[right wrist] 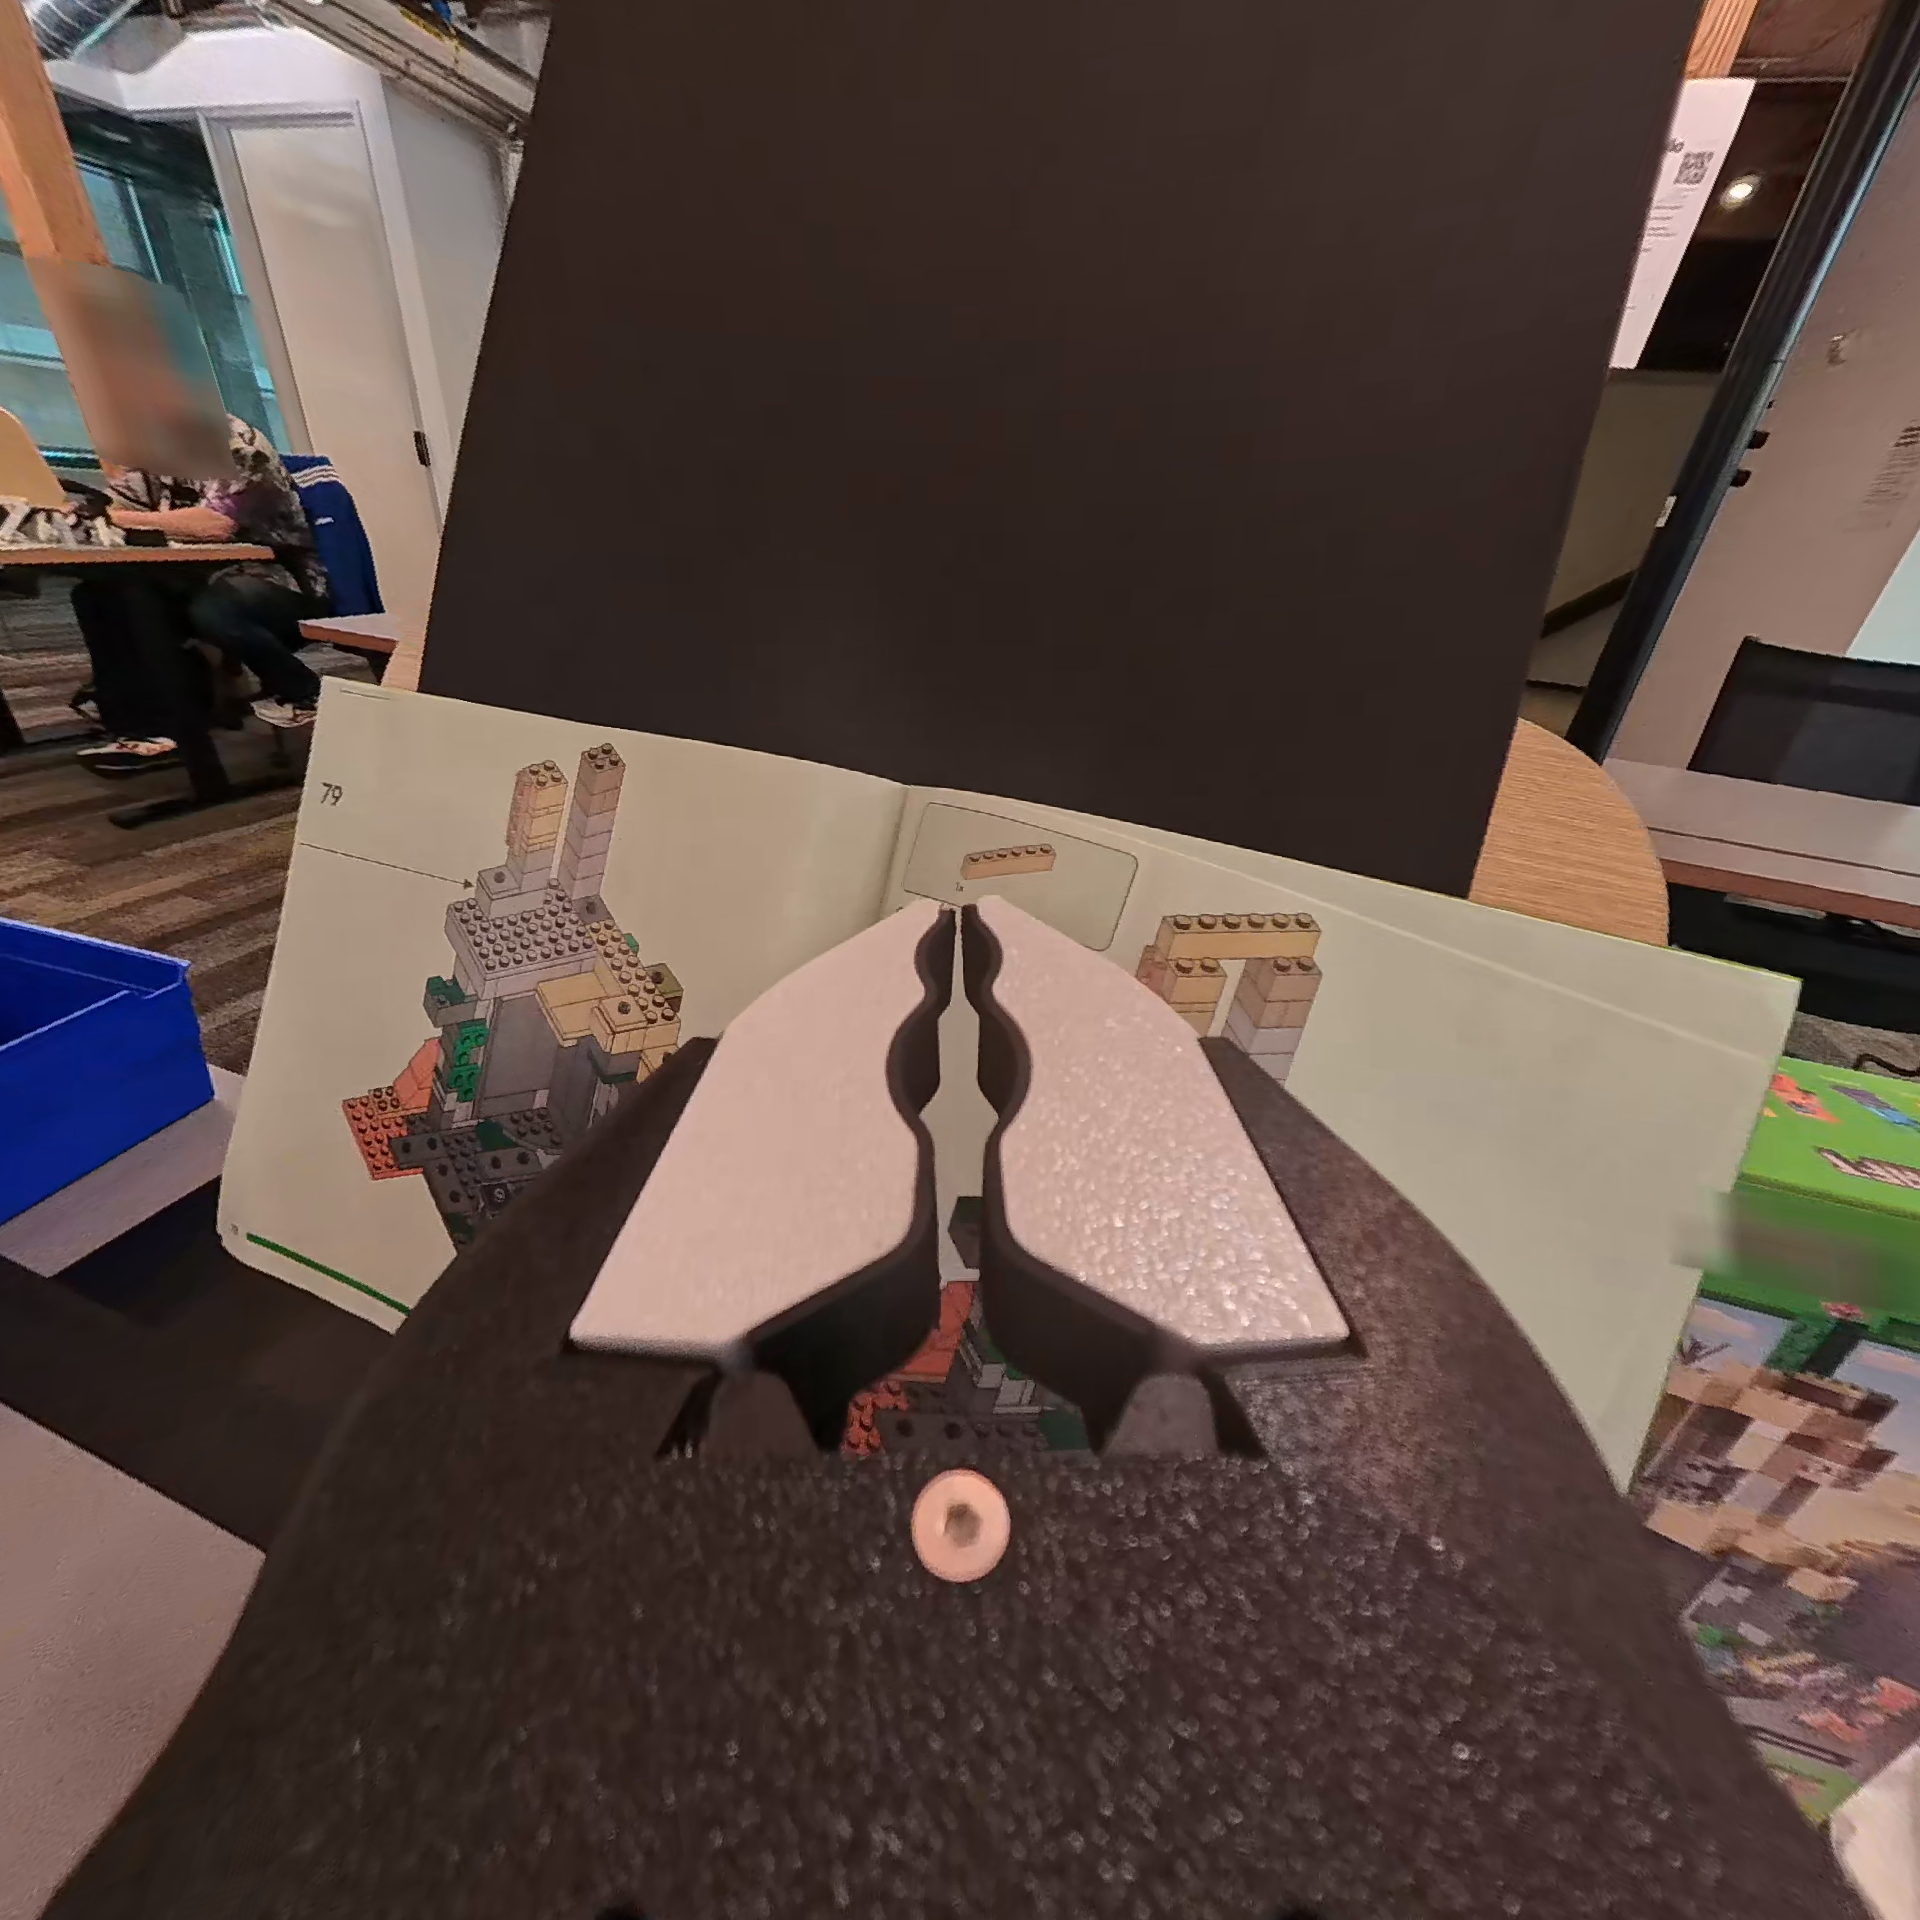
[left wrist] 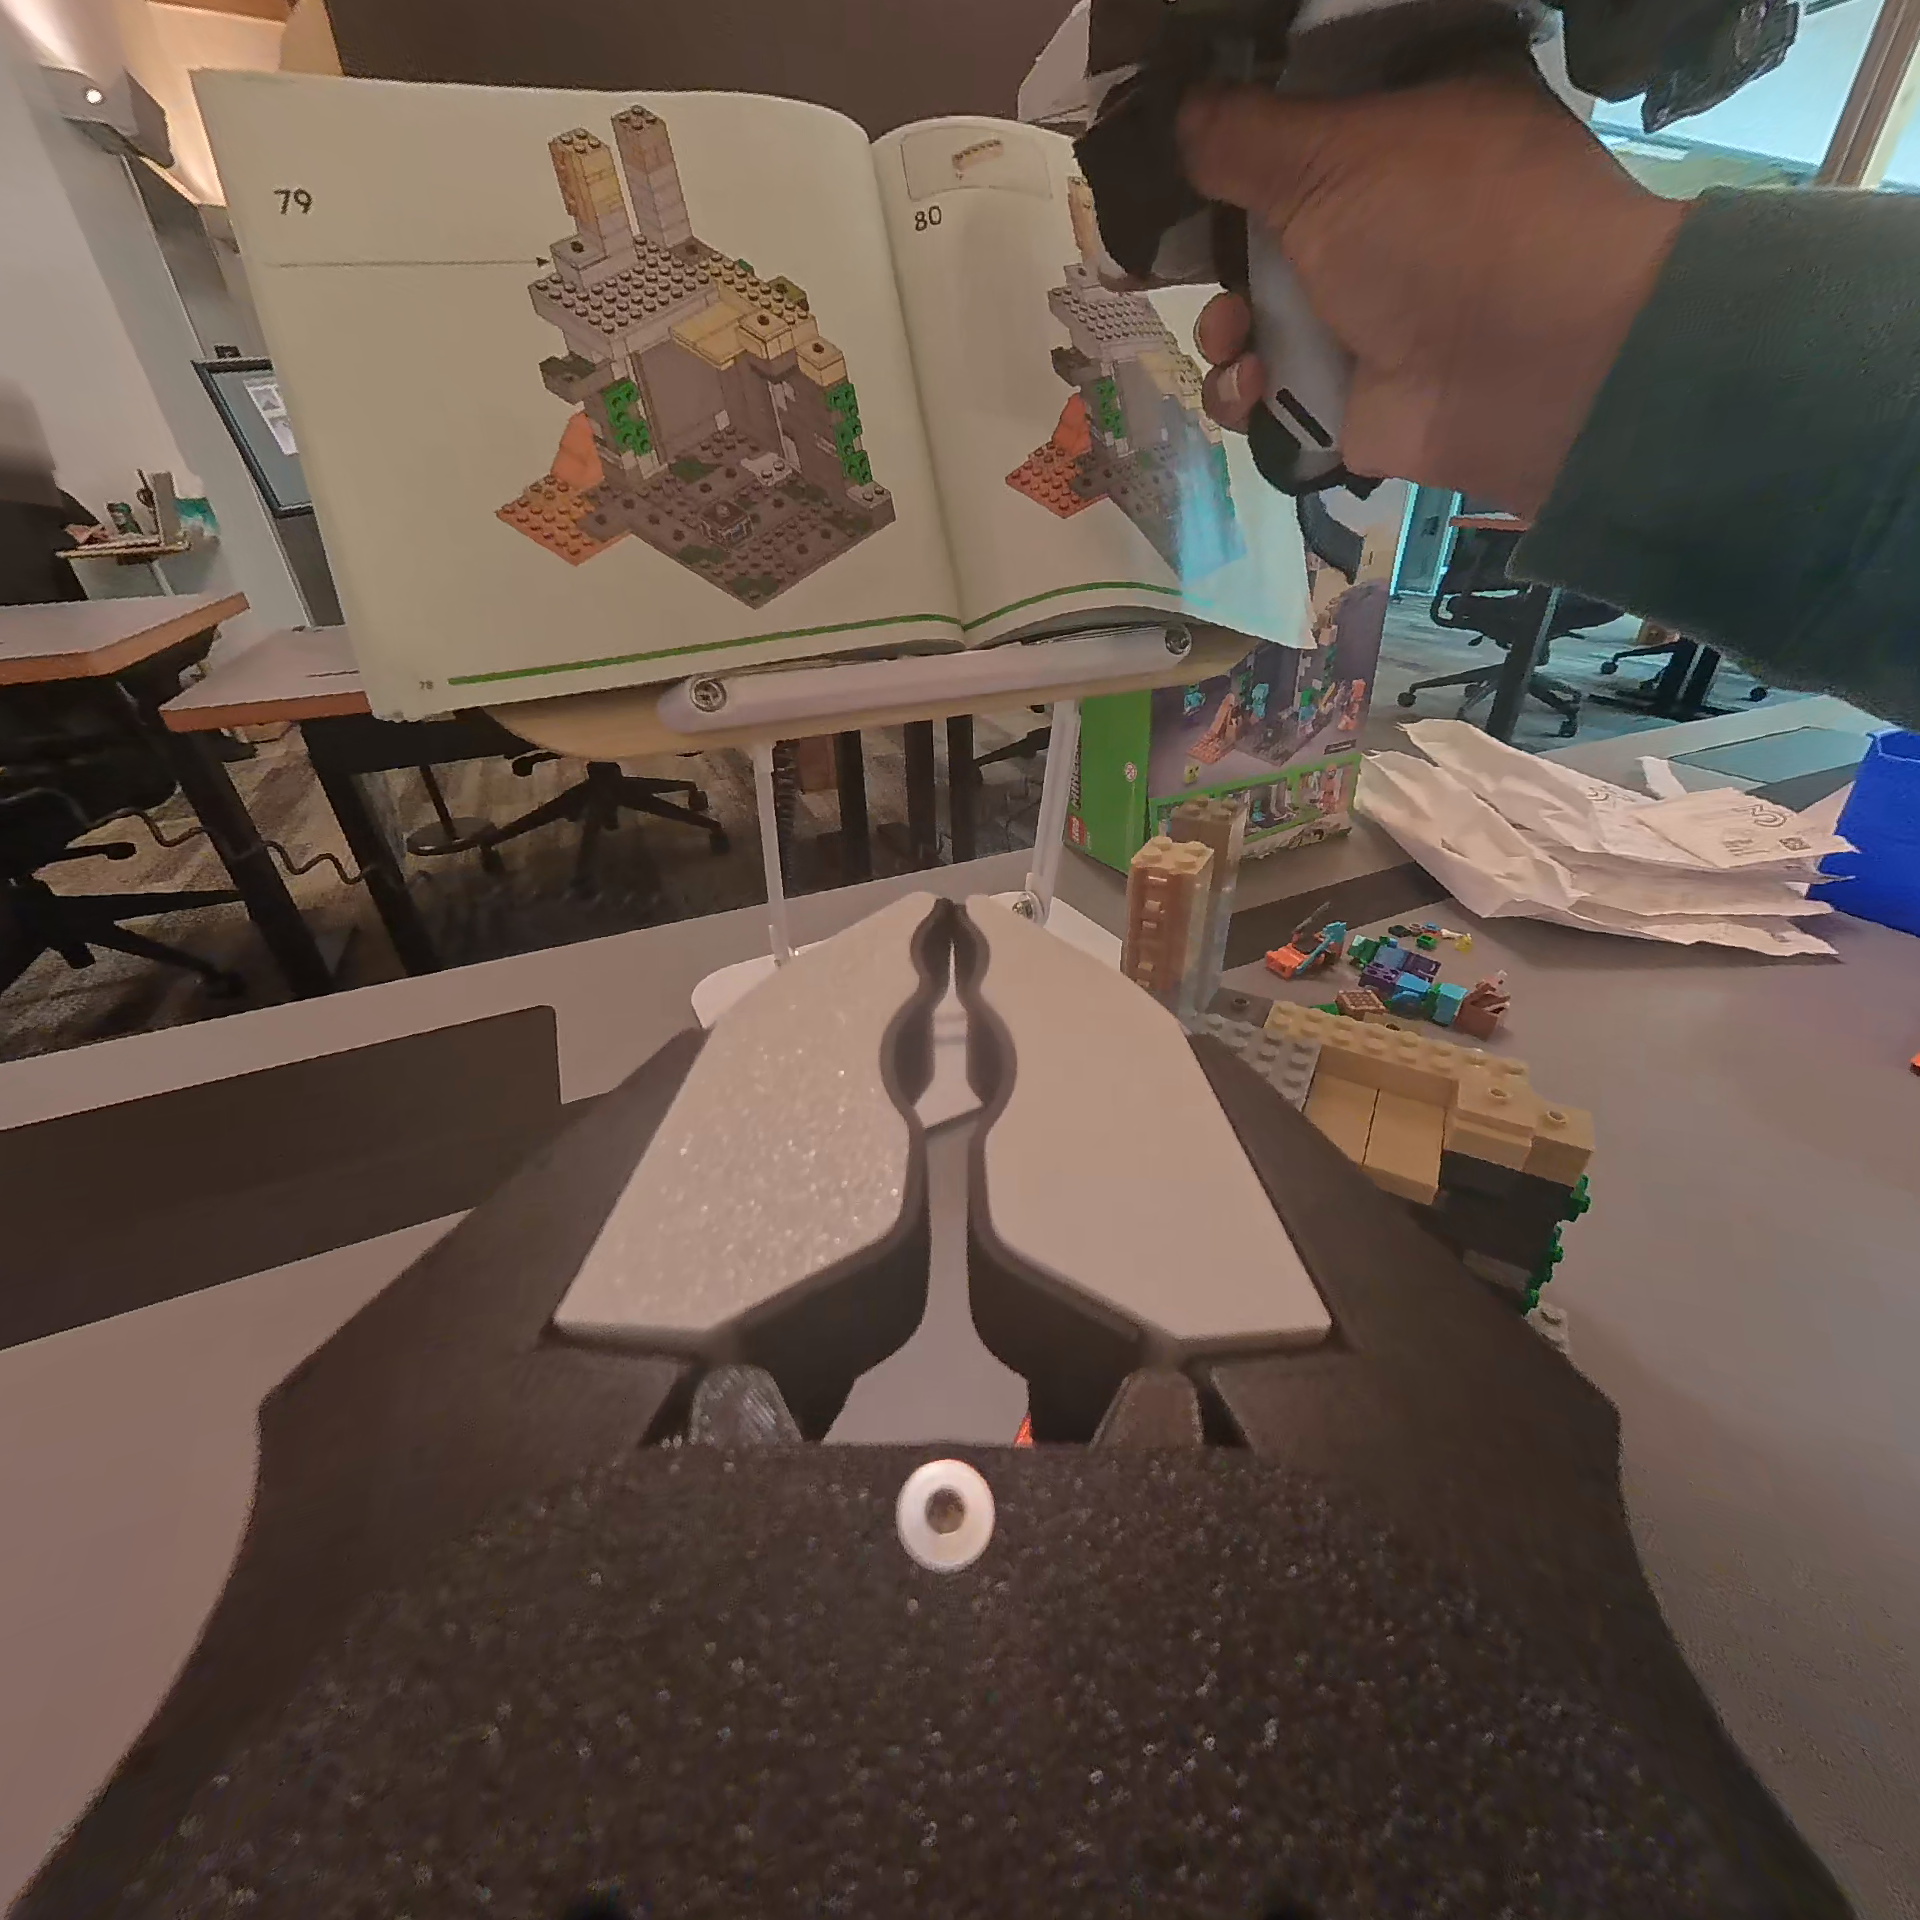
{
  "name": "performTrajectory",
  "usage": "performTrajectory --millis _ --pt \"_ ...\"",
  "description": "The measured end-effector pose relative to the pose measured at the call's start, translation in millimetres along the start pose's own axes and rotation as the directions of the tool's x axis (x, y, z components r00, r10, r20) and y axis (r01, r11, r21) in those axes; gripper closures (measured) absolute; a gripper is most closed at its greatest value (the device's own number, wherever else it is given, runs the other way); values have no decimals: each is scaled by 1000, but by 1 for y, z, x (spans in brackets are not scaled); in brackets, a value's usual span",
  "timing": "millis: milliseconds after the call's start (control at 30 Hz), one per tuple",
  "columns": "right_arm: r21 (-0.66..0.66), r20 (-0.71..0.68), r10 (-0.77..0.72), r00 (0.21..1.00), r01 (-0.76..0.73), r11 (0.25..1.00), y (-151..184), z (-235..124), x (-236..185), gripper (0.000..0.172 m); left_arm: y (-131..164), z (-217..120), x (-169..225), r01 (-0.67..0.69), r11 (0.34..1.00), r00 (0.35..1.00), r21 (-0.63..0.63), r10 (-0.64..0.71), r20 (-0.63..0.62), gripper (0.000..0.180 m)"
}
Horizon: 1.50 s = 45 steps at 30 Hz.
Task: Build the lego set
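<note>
Left tongs [left wrist: 951,914] closed (empty), right tongs [right wrist: 956,914] at booklet [right wrist: 727,883]

both wrist views toward booklet [left wrist: 582,395]

The right page of the open pale-green instruction booklet [left wrist: 582,416] sits partly behind the person's hand [left wrist: 1434,291]. The blue plastic bin [left wrist: 1886,831] is cut off at the picture's edge. The small loose coloured bricks [left wrist: 1392,971] are too tiny to identify.

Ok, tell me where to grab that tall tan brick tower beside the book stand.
Grip the tan brick tower near its top, across its flat side faces, coming down from above. It stands upright and narrow on the grey table, joined to the brick model at its foot, so its upper part looks the freest.
</note>
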State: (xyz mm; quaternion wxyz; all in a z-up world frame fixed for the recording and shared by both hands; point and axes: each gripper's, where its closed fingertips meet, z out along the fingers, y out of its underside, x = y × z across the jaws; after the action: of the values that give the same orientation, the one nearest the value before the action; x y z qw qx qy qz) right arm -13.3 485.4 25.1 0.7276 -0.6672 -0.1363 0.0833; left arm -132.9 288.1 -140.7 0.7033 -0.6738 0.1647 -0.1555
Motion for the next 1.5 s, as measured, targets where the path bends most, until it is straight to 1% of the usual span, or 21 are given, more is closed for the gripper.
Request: performTrajectory --millis 267,633,967,1500 --pt "-11 -8 -1 1000 1 1000 3 0 5 170 -1 -1 4 -12 1000 1000 3 12 -11 180" --pt "-56 -62 -21 998 18 998 19 -12 42 171 4 1 11 -17 1000 999 -11 16 -29 180" --pt "-84 -87 -34 996 27 996 33 -19 63 171 7 1 15 -23 1000 999 -20 22 -37 180" --pt "-74 -86 -28 996 22 997 27 -23 66 171 8 1 17 -32 999 999 -24 30 -43 180"
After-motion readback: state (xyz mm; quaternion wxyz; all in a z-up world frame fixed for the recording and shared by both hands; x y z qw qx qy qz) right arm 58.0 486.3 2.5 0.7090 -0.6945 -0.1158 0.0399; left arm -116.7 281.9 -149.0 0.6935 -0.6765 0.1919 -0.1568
